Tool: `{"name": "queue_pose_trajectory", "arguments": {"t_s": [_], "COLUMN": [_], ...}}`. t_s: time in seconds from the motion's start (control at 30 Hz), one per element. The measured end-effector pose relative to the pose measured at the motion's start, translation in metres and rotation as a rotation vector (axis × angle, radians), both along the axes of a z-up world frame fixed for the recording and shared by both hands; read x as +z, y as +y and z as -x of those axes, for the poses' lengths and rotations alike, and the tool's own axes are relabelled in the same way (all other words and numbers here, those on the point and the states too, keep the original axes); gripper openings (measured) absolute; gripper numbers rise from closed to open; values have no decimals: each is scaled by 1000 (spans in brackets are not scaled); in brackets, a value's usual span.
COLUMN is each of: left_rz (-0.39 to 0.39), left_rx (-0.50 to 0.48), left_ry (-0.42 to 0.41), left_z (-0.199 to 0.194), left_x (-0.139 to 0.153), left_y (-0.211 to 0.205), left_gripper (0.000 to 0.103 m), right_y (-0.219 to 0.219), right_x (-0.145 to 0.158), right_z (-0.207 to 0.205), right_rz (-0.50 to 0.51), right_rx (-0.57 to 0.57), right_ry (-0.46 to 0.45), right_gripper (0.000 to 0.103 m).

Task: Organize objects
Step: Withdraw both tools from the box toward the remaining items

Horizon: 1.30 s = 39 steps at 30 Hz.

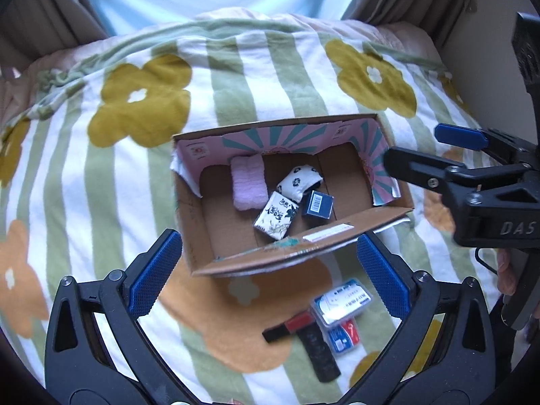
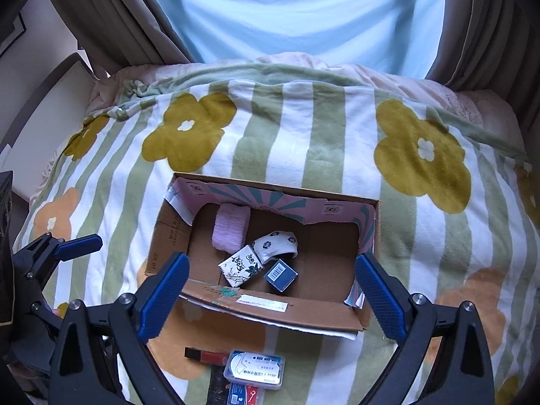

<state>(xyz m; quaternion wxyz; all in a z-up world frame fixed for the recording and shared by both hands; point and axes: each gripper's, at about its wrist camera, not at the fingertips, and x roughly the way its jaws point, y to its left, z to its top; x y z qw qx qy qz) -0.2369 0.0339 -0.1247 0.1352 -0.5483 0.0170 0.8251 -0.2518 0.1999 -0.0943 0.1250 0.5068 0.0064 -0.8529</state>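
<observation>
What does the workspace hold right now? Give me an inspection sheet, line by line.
Surface: striped floral blanket over a bed.
Job's things: open cardboard box holding pink towel, patterned sock, tissue pack and blue box.
Clutter: outside the box's near wall lie a clear plastic case, red-and-black stick, black bar and blue-red packet.
Grippers: left gripper and right gripper, jaws open, holding nothing.
Cables: nothing seen.
Surroundings: curtains, bright window behind.
</observation>
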Motion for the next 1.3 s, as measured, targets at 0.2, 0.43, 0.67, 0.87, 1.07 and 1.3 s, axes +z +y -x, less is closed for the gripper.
{"name": "queue_pose_trajectory", "arguments": {"t_s": [0.2,0.43,0.67,0.87,1.07,1.3], "left_rz": [-9,3,-23,-23,-25,-55], "left_rx": [66,106,196,179,168,187], "left_ry": [63,150,145,134,141,116], "left_z": [-54,-121,-185,-221,-225,-227], "left_x": [49,92,107,101,106,104], "left_y": [-18,-30,-42,-43,-40,-45], "left_gripper": [103,103,103,103,103,103], "right_y": [2,17,35,39,39,35], "right_x": [53,82,86,80,85,82], "right_z": [-55,-126,-194,-216,-223,-226], "right_rz": [-39,4,61,85,101,100], "right_rx": [-5,-23,-71,-75,-70,-44], "right_ry": [89,128,126,116,134,147], "right_gripper": [98,98,98,98,98,98]}}
